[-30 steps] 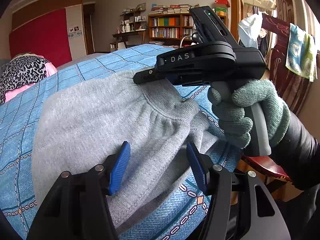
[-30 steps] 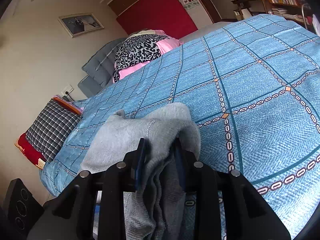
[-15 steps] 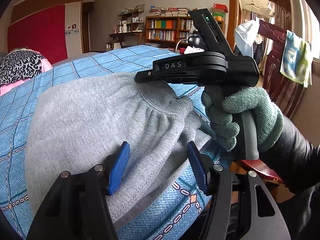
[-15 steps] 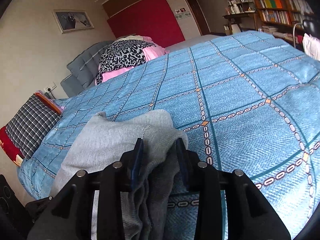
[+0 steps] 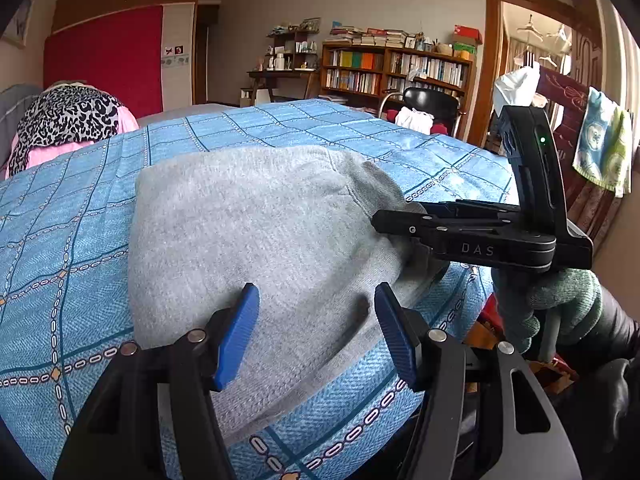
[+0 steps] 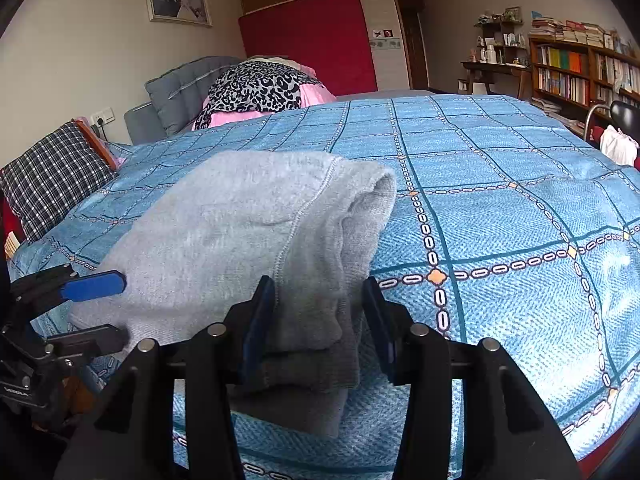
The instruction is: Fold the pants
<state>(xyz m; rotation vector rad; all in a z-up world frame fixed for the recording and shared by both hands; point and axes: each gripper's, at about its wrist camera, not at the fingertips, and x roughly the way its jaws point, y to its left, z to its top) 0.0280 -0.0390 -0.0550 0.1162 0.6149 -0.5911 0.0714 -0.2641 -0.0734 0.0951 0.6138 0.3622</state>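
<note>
Since a second ago the right tool (image 6: 318, 320) has released the folded grey fleece pants (image 6: 240, 232) on the blue checked bedspread (image 6: 500, 220), its fingers now apart astride the stacked edge, which the left view hides; the left tool (image 5: 316, 332) stays apart.

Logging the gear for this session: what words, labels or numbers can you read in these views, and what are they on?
"DAS": white letters on the side of the right gripper.
Small white print on the left gripper: too blurred to read.
Book spines on the bookshelf and stickers on the wall: too small to read.
</note>
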